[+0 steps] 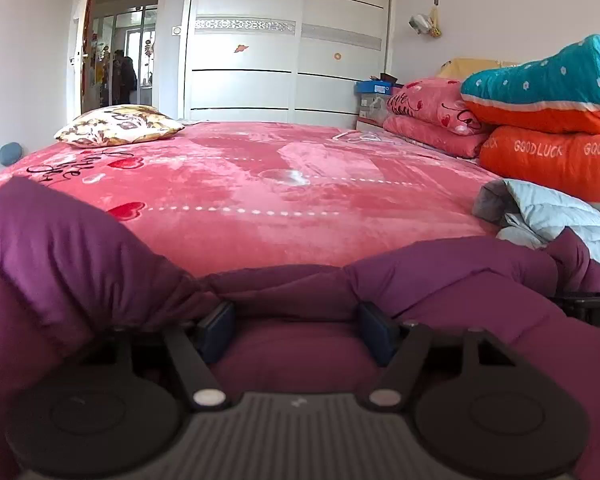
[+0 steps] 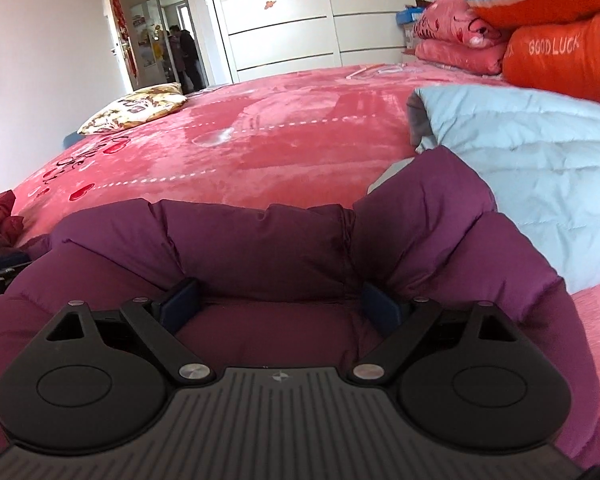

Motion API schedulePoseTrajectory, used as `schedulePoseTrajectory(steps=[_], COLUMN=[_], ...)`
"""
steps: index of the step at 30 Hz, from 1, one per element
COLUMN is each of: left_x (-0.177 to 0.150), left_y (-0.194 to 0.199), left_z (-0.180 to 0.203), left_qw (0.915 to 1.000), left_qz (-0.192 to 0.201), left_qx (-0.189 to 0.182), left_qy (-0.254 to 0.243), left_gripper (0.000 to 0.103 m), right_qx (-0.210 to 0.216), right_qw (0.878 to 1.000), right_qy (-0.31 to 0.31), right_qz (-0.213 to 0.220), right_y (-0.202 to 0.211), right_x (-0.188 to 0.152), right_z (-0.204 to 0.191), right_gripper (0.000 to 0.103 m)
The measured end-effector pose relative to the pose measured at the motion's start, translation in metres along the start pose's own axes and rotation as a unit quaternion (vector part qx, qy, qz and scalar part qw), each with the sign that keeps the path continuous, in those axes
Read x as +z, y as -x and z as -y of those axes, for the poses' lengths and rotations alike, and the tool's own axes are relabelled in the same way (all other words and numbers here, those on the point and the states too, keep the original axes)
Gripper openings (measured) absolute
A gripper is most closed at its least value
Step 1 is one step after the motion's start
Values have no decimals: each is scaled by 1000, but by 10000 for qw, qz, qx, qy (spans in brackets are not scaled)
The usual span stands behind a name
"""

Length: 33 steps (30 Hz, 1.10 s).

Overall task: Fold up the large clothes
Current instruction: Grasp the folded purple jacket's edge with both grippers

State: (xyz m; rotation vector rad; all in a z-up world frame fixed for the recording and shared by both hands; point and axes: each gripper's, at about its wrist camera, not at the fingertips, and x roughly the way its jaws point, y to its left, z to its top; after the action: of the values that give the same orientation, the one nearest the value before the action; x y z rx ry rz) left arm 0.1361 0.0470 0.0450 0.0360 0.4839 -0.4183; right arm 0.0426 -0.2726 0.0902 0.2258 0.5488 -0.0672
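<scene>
1. The left tongs (image 1: 296,320) are seen spread wide, with a thick roll of the purple padded jacket (image 1: 440,272) bunched between the two pads (image 1: 216,326); whether the cloth is pinched or merely lodged there cannot be told
2. The right tongs (image 2: 278,300) are likewise spread wide around a puffed fold of the same jacket, and a firm grip cannot be confirmed there either
3. The held edge of the jacket is laid crosswise in front of both tongs, side to side, so both hands are judged equally near to it
4. Just beyond, on the right, a pale blue quilted coat (image 2: 532,168) is touched by the jacket
5. Ahead, the pink bed (image 1: 260,184) stretches away, so a forward carry of the edge is judged possible
6. Far off lie a patterned pillow (image 1: 118,124) and stacked bedding (image 1: 552,120)
</scene>
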Motion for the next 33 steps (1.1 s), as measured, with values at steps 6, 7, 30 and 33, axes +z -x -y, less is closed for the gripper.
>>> schedulePoseTrajectory(steps=[6,7,30,33], left_x=[-6,-7,-6,3], left_y=[-7,-8,-18,-13], left_z=[-4,-4,1,8], left_qw=[9999,9999,9999,9991], left_qz=[29,33,-94,-271], left_qx=[-24,-30,127,305], left_qy=[126,144,22,-108], left_gripper=[69,70,74,75], right_qx=[16,27,49,106], right_qw=[10000,10000,9997,9996], right_qy=[21,20,25,-86], right_qz=[-29,-37,225,229], right_y=[-5,-7,10,17], right_x=[-2,-2,-4,-2], right_z=[-3,-3,1,3], right_gripper=[103,103,103,103])
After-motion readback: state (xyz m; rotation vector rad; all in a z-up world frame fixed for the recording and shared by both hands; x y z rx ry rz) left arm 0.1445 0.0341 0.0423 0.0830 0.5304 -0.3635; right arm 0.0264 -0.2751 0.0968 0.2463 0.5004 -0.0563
